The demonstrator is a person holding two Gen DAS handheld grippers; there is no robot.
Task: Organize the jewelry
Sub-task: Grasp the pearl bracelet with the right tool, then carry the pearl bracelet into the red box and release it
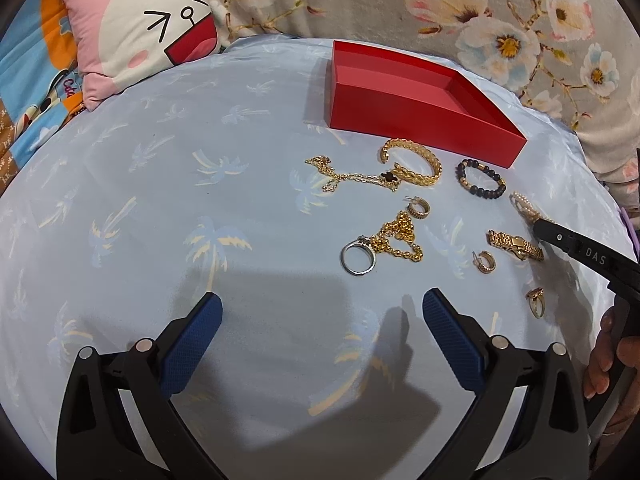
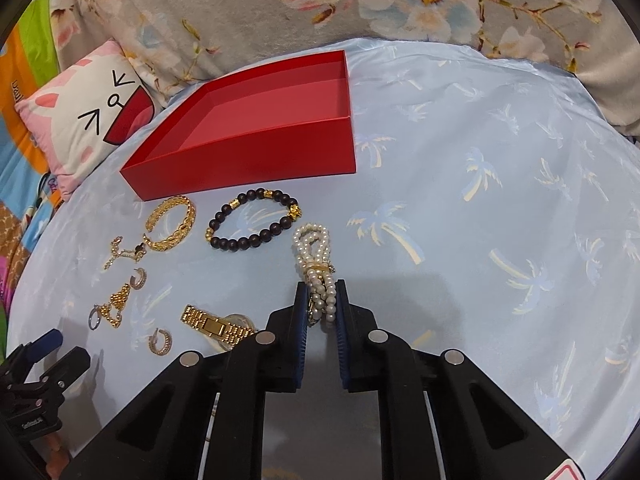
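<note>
An empty red box [image 1: 404, 114] [image 2: 256, 152] stands on a pale blue sheet. In front of it lie a gold bangle [image 2: 170, 224], a dark bead bracelet [image 2: 253, 222], a gold watch [image 2: 216, 326], gold chains [image 1: 396, 236], hoop earrings [image 2: 161, 343] and a silver ring [image 1: 357, 258]. My right gripper [image 2: 322, 300] is shut on a white pearl bracelet [image 2: 314, 258], which still rests on the sheet. My left gripper [image 1: 320, 312] is open and empty, short of the jewelry.
A cartoon cat pillow [image 1: 140, 28] lies at the back left. A floral quilt [image 1: 480, 8] runs along the back. Bare sheet [image 2: 500, 200] stretches to the right of the box. A small gold ring [image 1: 535, 300] lies near the right hand.
</note>
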